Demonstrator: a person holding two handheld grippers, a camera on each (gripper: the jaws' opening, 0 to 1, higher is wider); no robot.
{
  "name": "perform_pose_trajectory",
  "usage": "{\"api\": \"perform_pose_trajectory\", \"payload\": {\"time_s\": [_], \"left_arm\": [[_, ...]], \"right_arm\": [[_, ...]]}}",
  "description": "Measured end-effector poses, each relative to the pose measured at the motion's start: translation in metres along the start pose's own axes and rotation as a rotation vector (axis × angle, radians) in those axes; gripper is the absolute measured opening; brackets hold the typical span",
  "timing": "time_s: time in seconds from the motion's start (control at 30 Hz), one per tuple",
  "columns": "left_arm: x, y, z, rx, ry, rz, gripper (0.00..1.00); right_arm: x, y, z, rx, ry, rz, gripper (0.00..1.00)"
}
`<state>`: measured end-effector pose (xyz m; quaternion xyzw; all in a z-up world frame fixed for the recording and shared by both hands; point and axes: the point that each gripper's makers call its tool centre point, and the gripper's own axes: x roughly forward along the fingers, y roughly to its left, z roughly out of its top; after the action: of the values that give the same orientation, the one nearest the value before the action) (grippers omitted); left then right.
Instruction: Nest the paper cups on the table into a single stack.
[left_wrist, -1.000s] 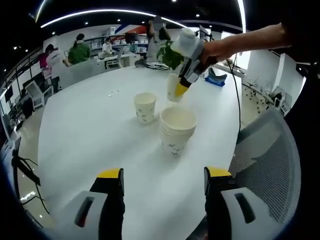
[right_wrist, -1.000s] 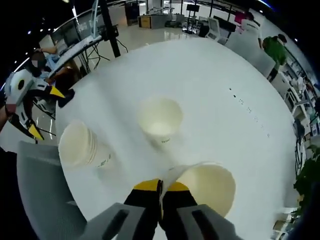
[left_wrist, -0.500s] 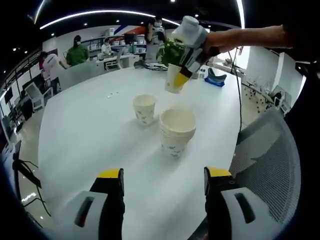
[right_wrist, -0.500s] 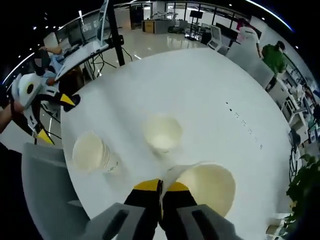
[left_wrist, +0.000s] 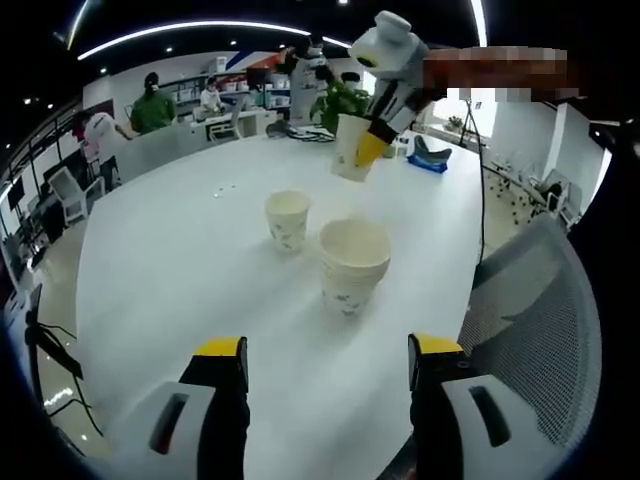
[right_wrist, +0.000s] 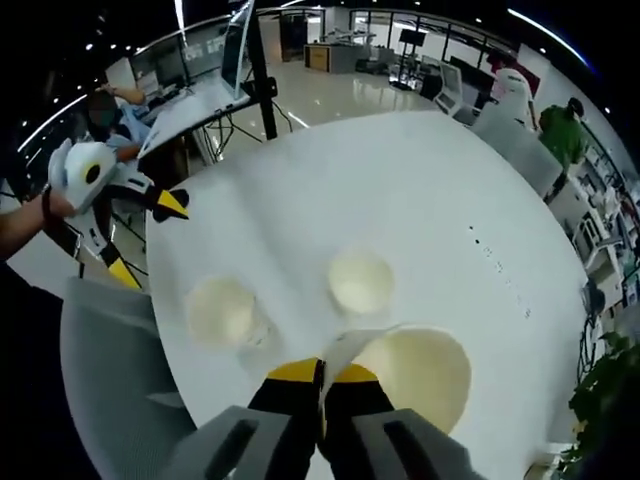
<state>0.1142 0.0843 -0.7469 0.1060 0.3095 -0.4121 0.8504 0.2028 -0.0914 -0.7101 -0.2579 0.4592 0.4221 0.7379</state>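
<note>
A stack of nested paper cups (left_wrist: 353, 265) stands on the white round table (left_wrist: 170, 270), with a single cup (left_wrist: 287, 218) just beyond it to the left. My left gripper (left_wrist: 328, 348) hovers open over the near table edge, nothing between its fingers. High above the stack, my right gripper (left_wrist: 372, 148) is shut on the rim of another paper cup (left_wrist: 350, 148). In the right gripper view the held cup (right_wrist: 415, 375) hangs from my shut right gripper (right_wrist: 320, 372). Below it are the single cup (right_wrist: 360, 282) and the stack (right_wrist: 222, 312). The left gripper (right_wrist: 145, 238) is open at the left.
A grey mesh chair (left_wrist: 540, 300) stands against the table's near right edge, also seen as the chair (right_wrist: 110, 370). A green plant (left_wrist: 340, 100) and a blue item (left_wrist: 432, 160) sit at the far side. People sit at desks behind.
My right gripper has lifted its cup higher above the table, so the table and cups look smaller in its view. The left gripper has stayed still and open.
</note>
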Motion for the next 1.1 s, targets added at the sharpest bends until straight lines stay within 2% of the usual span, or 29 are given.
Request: {"api": "perform_pose_trajectory", "payload": {"time_s": [0.3, 0.37, 0.5, 0.7, 0.77, 1.0, 1.1], "left_arm": [[0.0, 0.001, 0.0, 0.0, -0.002, 0.002, 0.63], [0.0, 0.001, 0.0, 0.001, -0.002, 0.003, 0.63], [-0.001, 0.0, 0.0, 0.0, -0.004, 0.005, 0.63], [-0.001, -0.001, 0.001, -0.001, -0.007, 0.005, 0.63], [-0.001, 0.0, 0.002, -0.001, -0.008, 0.005, 0.63], [0.0, 0.0, 0.002, -0.002, -0.011, 0.004, 0.63], [0.0, -0.001, 0.001, -0.002, -0.008, 0.002, 0.63]], "right_arm": [[0.0, 0.032, 0.019, -0.112, 0.01, 0.046, 0.0], [-0.001, 0.046, 0.02, -0.119, 0.012, 0.058, 0.0], [0.002, 0.051, 0.025, -0.143, 0.018, 0.077, 0.0], [-0.001, 0.078, 0.028, -0.18, 0.026, 0.107, 0.0], [-0.001, 0.078, 0.028, -0.191, 0.03, 0.114, 0.0], [0.002, 0.097, 0.03, -0.224, 0.041, 0.141, 0.0], [0.01, 0.1, 0.027, -0.244, 0.056, 0.153, 0.0]]}}
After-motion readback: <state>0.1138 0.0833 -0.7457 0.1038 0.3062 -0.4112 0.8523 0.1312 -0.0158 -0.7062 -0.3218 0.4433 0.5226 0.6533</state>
